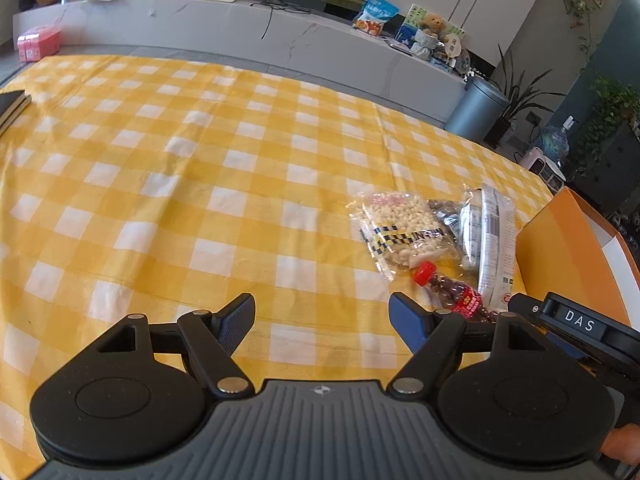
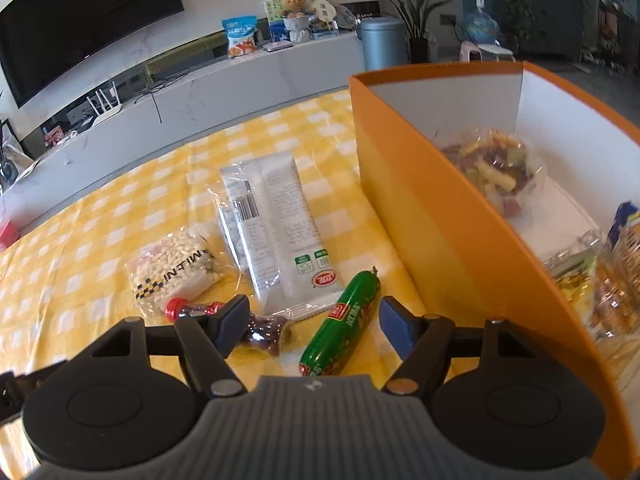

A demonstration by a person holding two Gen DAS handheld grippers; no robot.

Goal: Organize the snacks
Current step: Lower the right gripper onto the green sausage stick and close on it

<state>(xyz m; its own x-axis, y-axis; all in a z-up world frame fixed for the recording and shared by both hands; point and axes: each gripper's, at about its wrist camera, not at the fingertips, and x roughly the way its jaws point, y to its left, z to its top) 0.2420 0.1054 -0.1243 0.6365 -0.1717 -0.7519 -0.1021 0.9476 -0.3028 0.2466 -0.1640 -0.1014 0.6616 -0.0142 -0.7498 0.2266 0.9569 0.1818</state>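
Loose snacks lie on the yellow checked tablecloth (image 1: 200, 184) beside an orange box (image 2: 432, 216): a clear bag of white nuts (image 2: 176, 272), a long white packet (image 2: 276, 232), a small red-capped bottle of dark candy (image 2: 224, 316) and a green sausage (image 2: 344, 320). The nut bag (image 1: 404, 232), white packet (image 1: 496, 240) and bottle (image 1: 452, 292) also show in the left wrist view. My right gripper (image 2: 312, 320) is open just above the sausage and bottle. My left gripper (image 1: 322, 320) is open and empty over bare cloth, left of the snacks.
The orange box holds a bag of mixed dried fruit (image 2: 496, 168) and yellow packets (image 2: 600, 280). A dark notebook (image 1: 12, 108) lies at the table's far left edge. A grey TV bench (image 1: 240, 28) with clutter stands beyond the table. A bin (image 1: 476, 108) stands on the floor.
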